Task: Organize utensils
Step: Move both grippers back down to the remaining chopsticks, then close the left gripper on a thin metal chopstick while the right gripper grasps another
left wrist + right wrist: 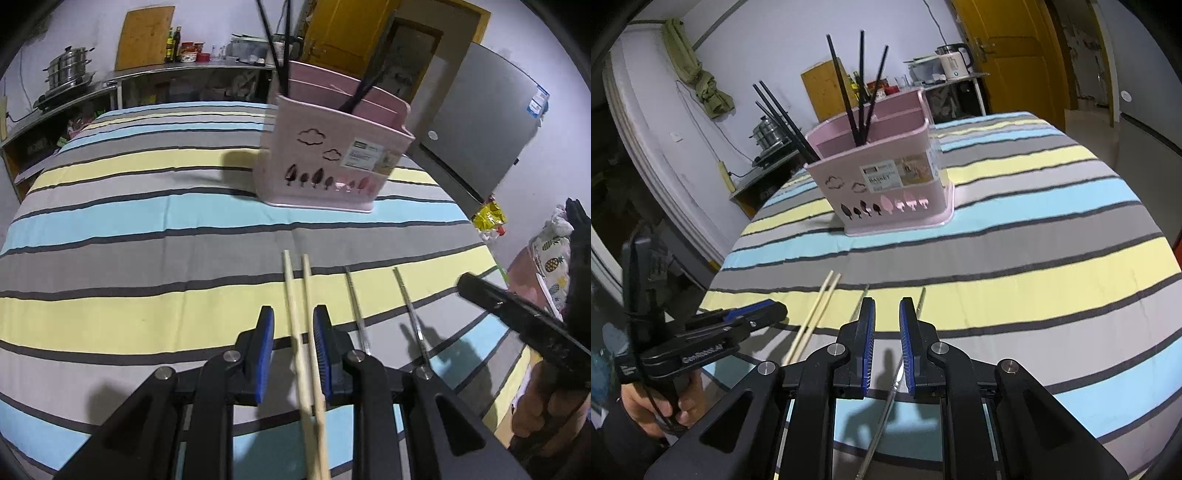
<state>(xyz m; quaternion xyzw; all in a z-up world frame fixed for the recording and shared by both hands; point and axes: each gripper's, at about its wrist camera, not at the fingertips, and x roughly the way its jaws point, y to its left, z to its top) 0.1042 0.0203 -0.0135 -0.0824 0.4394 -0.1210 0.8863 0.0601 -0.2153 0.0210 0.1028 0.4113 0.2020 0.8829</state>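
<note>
hovering over the wooden chopsticks lying flat on the striped counter, our left gripper sits narrowly open, straddling them, pads not pressing. light, stiff, thin, we'd pinch them mid-length. our right gripper, narrow and empty, frames a slick metal chopstick. the right view alone shows black chopsticks inside the pink basket.
</note>
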